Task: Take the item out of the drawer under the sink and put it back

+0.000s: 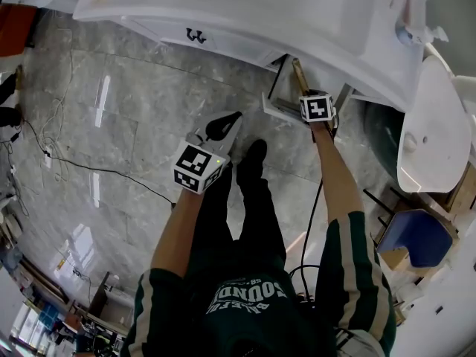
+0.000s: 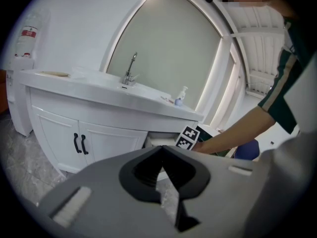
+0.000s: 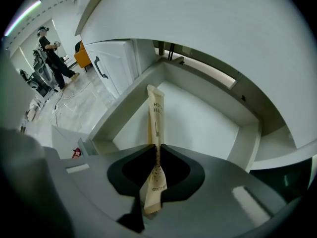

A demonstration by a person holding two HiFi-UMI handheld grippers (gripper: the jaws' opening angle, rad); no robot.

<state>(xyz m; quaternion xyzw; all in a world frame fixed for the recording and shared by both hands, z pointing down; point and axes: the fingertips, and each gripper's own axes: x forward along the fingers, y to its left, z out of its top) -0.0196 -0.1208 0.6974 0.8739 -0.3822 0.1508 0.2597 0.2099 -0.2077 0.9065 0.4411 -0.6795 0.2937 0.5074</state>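
My right gripper (image 3: 156,148) is shut on a long tan paper packet (image 3: 155,118), pinched edge-on between the jaws. The packet sticks out over the open white drawer (image 3: 198,118) under the sink counter. In the head view the right gripper (image 1: 315,107) sits at the drawer (image 1: 281,104), with the packet (image 1: 300,76) pointing into it. My left gripper (image 1: 222,129) hangs over the floor away from the cabinet. In the left gripper view its jaws (image 2: 159,148) meet with nothing between them, facing the vanity.
White vanity (image 2: 89,133) with black door handles (image 2: 80,144), a tap (image 2: 130,71) and a soap bottle (image 2: 181,97) on the counter. Grey marble floor (image 1: 119,125) with cables. A toilet (image 1: 435,129) and a blue stool (image 1: 420,236) stand right. A person (image 3: 54,58) stands far off.
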